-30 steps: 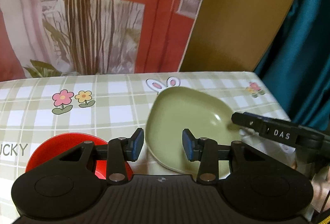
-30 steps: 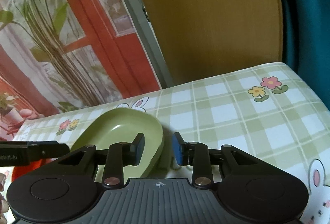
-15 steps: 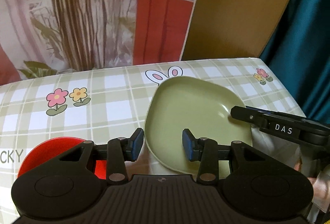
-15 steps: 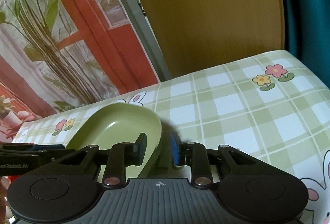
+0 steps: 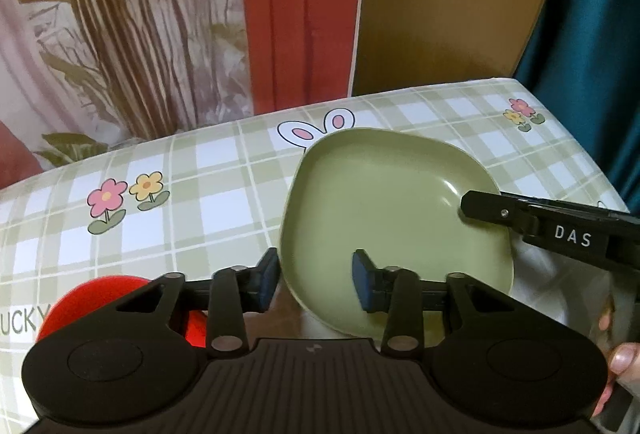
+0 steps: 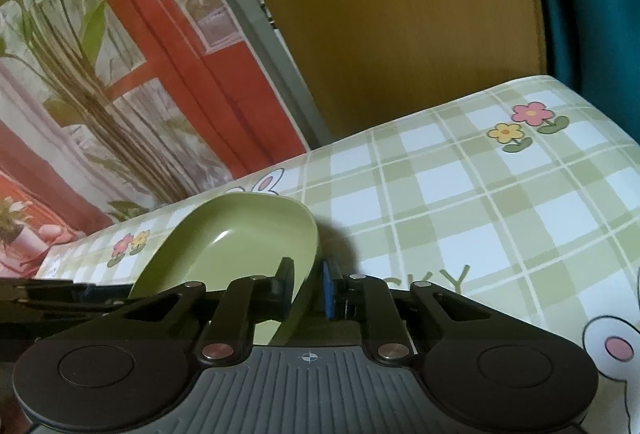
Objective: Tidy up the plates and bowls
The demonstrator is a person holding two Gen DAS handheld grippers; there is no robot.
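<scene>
On the checked bench (image 5: 208, 202), my right gripper (image 6: 307, 290) clamps the green plate (image 5: 384, 210) rim at its 3 o'clock edge, plate tilted. My left gripper (image 5: 316, 280) hangs open beside the red plate (image 5: 80, 304) at its 9 o'clock.

The left wrist view is taken from just behind the left claw (image 5: 314, 284), close above the counter (image 5: 208, 202), facing the far wall and looking slightly down. The right wrist view is set lower, behind the right claw (image 6: 308, 294), tilted and facing the same wall. The green plate (image 5: 384, 210) (image 6: 236, 230) is shared by both, seen near, and each claw is caught at the other view's edge.
</scene>
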